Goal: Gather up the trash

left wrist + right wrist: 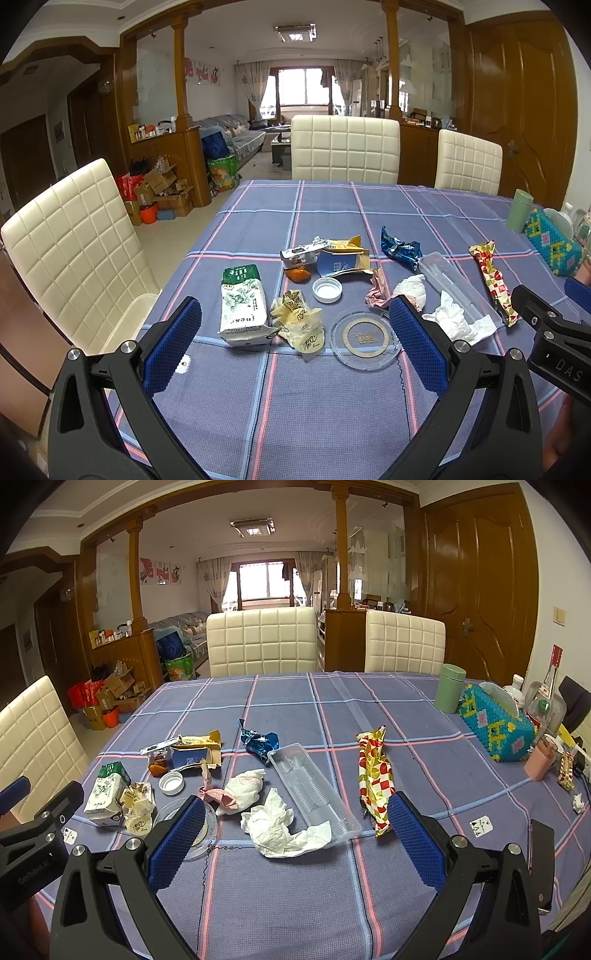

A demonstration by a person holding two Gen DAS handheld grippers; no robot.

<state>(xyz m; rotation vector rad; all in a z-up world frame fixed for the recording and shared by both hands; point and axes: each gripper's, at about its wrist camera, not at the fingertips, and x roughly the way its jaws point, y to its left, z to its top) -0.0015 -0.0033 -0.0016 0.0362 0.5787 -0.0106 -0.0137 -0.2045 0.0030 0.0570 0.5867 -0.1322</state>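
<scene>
Here, at the start of the clear-up, nothing has been lifted: both grippers hang above the near edge of the bench with their blue pads wide apart and empty. The left gripper (295, 332) frames a white-and-green carton (243, 307), a crumpled yellow wrapper (300, 320) just to its right, and a clear glass ashtray (364, 338) beside that. The right gripper (297, 829) frames a crumpled white tissue (277, 825) touching the near end of a clear plastic tray (314, 794), with a red-and-gold wrapper (373, 777) lying lengthwise to the right.

Farther in lie a white bottle cap (326, 290), a blue foil wrapper (400, 248) and a heap of torn brown and silver packets (332, 256). No bin or bag shows in either view, so where the trash goes cannot be told. The next move, by the look of it, calls for picking one piece and lowering over it; the tissue sits nearest between the right pads, and, soft and flat, it would need a pinch close to the cloth.

The bench wears a blue plaid cloth (288, 897) with pink lines. Along its right side stand a green canister (449, 688), a beaded tissue box (496, 727) and bottles. Cream quilted chairs (261, 642) ring it, and beyond wooden pillars a sitting room runs to a bright window.
</scene>
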